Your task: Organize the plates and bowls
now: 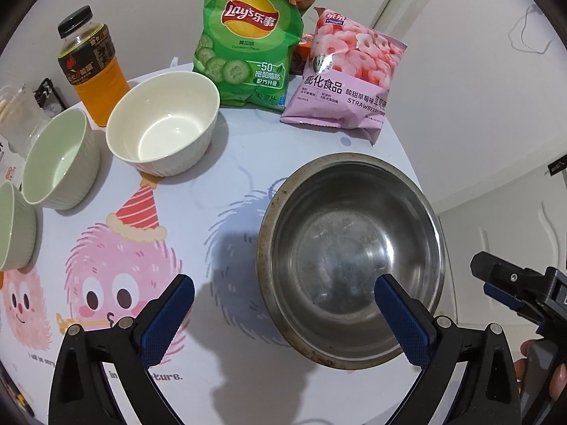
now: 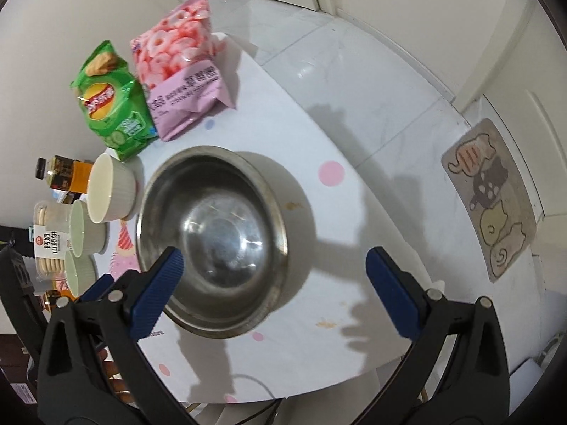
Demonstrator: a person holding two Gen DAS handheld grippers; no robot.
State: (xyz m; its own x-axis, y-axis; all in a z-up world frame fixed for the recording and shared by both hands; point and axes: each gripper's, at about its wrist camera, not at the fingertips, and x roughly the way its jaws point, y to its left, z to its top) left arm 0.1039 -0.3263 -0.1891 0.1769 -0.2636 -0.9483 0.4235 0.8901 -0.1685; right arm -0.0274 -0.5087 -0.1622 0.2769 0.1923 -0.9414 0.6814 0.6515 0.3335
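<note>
A steel bowl (image 1: 351, 258) stands empty on the round table (image 1: 226, 163), and also shows in the right wrist view (image 2: 216, 237). My left gripper (image 1: 283, 318) is open above the table, its right finger over the bowl's near rim. My right gripper (image 2: 274, 294) is open, its left finger over the bowl's near rim, the right one beyond its outer side. It shows in the left wrist view (image 1: 503, 283) at the right edge. A cream ribbed bowl (image 1: 163, 124) and two pale green bowls (image 1: 56, 163) (image 1: 14, 226) stand at the left, all empty.
A green Lay's chip bag (image 1: 248, 39) and a pink strawberry snack bag (image 1: 347, 78) stand at the table's back. An orange drink bottle (image 1: 92, 67) and a clear cookie tub (image 1: 17, 113) are at the back left. A floor mat (image 2: 492, 194) lies beyond the table edge.
</note>
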